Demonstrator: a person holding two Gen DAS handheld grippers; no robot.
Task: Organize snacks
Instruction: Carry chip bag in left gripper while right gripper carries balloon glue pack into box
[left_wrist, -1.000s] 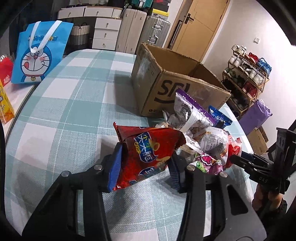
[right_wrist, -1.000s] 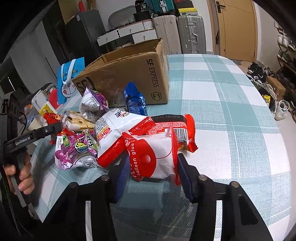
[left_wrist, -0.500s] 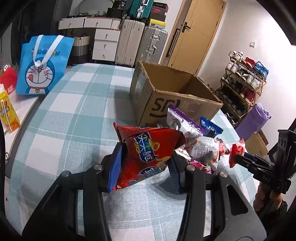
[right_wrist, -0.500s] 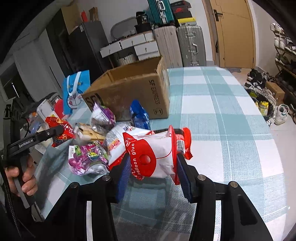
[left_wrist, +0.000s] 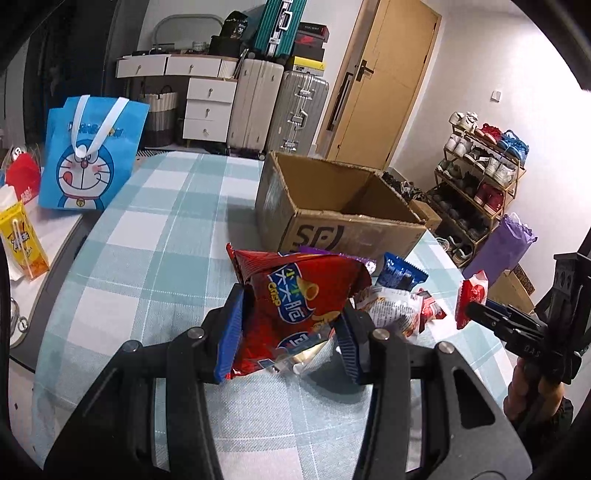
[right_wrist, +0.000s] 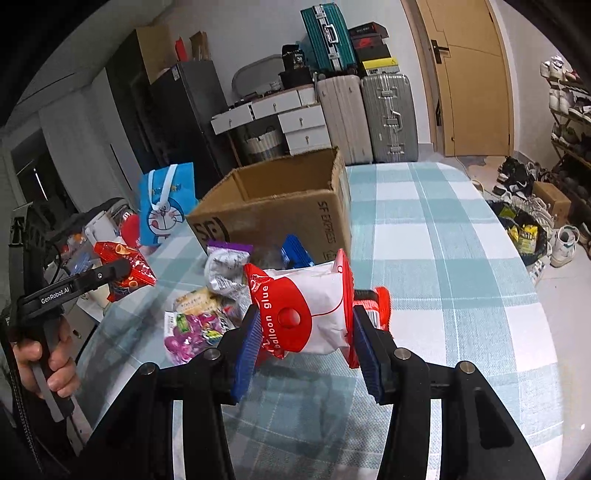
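Observation:
My left gripper is shut on a red crisp bag and holds it above the checked table, short of the open cardboard box. My right gripper is shut on a red and white snack bag and holds it above the snack pile, also short of the box. The left gripper with the red bag also shows at the left of the right wrist view. The right gripper with its bag shows at the right of the left wrist view.
Several loose snack packets lie on the table before the box. A blue Doraemon bag stands at the far left. Suitcases, drawers, a door and a shoe rack stand beyond the table.
Both grippers have risen with their bags, lifting them off the pile. The box interior now shows more from above.

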